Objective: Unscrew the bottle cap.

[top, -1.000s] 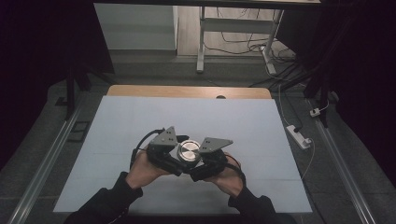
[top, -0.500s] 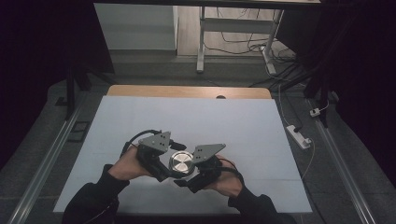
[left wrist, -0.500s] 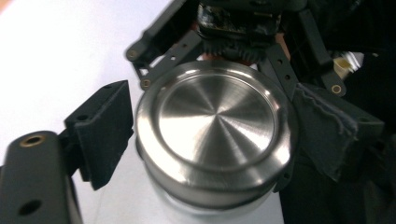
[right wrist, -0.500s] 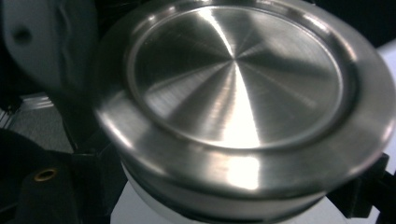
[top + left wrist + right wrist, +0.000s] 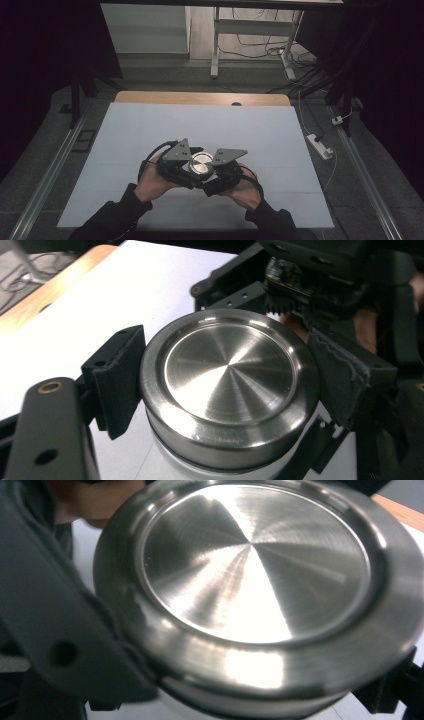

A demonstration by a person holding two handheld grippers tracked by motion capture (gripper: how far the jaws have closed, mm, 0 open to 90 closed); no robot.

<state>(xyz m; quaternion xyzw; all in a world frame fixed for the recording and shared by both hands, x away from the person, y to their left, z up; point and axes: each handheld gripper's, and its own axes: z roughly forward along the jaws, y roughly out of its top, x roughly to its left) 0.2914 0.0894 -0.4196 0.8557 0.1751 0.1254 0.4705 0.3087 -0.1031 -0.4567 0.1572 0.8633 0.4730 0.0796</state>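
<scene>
We saw a pale grey rectangular table top (image 5: 150, 125) with a wooden strip along its far edge. Near its front middle, two hands brought both black two-jaw grippers together around a round brushed-steel lid (image 5: 202, 162) on a white container. The left gripper (image 5: 225, 390) had its jaws closed narrowly on the lid's rim, one pad on each side. The right gripper (image 5: 240, 690) pressed one jaw against the same lid's edge; its other jaw sat at the far corner, so we could not tell whether it gripped.
</scene>
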